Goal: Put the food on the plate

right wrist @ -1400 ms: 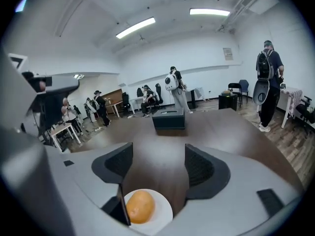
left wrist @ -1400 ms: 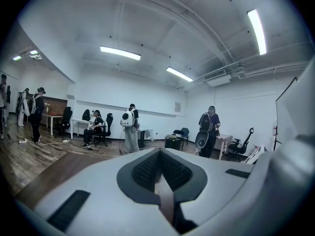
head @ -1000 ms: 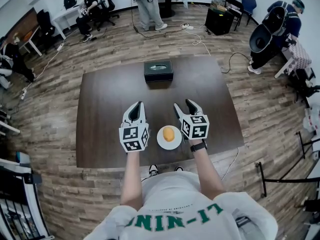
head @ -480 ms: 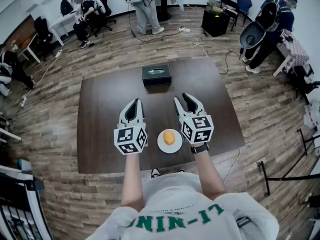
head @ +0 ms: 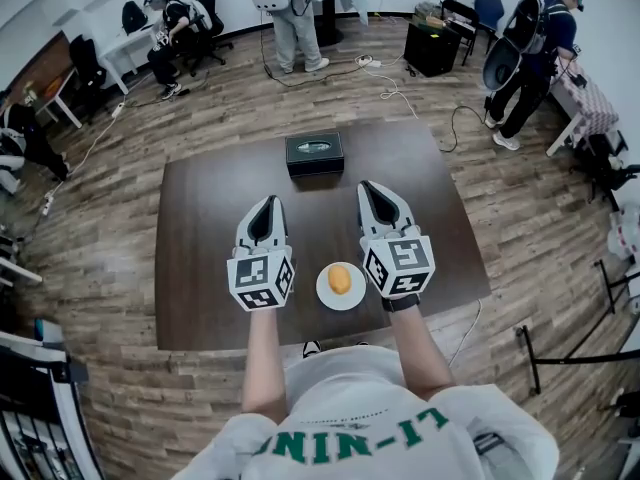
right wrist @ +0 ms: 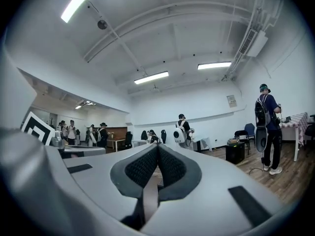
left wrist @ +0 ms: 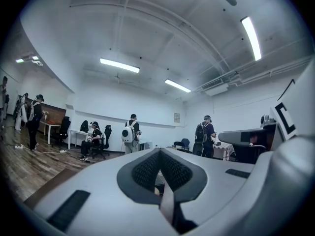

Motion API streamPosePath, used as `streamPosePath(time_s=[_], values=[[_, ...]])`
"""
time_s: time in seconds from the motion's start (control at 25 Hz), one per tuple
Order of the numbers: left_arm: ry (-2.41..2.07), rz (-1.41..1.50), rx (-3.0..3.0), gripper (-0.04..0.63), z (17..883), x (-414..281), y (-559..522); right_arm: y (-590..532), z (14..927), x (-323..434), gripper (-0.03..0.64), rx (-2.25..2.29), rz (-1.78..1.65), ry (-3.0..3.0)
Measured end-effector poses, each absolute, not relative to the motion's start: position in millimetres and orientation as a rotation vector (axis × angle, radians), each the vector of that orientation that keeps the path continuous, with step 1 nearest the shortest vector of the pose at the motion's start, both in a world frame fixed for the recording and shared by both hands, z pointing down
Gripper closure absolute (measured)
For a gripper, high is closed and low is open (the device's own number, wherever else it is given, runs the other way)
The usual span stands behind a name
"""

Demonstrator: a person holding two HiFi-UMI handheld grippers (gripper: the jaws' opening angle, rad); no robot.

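Two tongs clenched, empty: left gripper [head: 268,204], right gripper [head: 368,189] just closed. Food [head: 340,279] on plate [head: 323,294] between them, at near edge of table [head: 200,228].

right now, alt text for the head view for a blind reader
An orange food item sits on a white plate near the front edge of a dark table, between the shut, empty left gripper and right gripper, whose jaws just closed. A black box sits farther back.

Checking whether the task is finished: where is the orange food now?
In the head view, the orange food lies on the white plate midway along the near edge of the table, opposite the black box.
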State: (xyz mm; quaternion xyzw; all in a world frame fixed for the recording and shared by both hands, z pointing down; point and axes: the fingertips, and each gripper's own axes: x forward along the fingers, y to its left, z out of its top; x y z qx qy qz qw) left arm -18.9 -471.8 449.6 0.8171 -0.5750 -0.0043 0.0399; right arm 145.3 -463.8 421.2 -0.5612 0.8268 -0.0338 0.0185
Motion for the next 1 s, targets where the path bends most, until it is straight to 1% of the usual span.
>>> streamPosePath(time_s=[0.2,0.48,0.76,1.0], values=[[-1.771,-0.015,2.513,0.584,445,-19,-472,-464,421,145,0.601,-1.8,-0.064,2.578],[-1.769,-0.015,2.516,0.584,445,-15,-476,-469,433,145,0.601,-1.805,-0.105,2.601],[-1.769,-0.068,2.544,0.584,425,-14,-470,-468,435,140,0.601,-1.794,-0.118,2.616],[-1.764,-0.044,2.527,0.584,434,-18,-470,-467,439,132,0.601,-1.78,-0.124,2.636]])
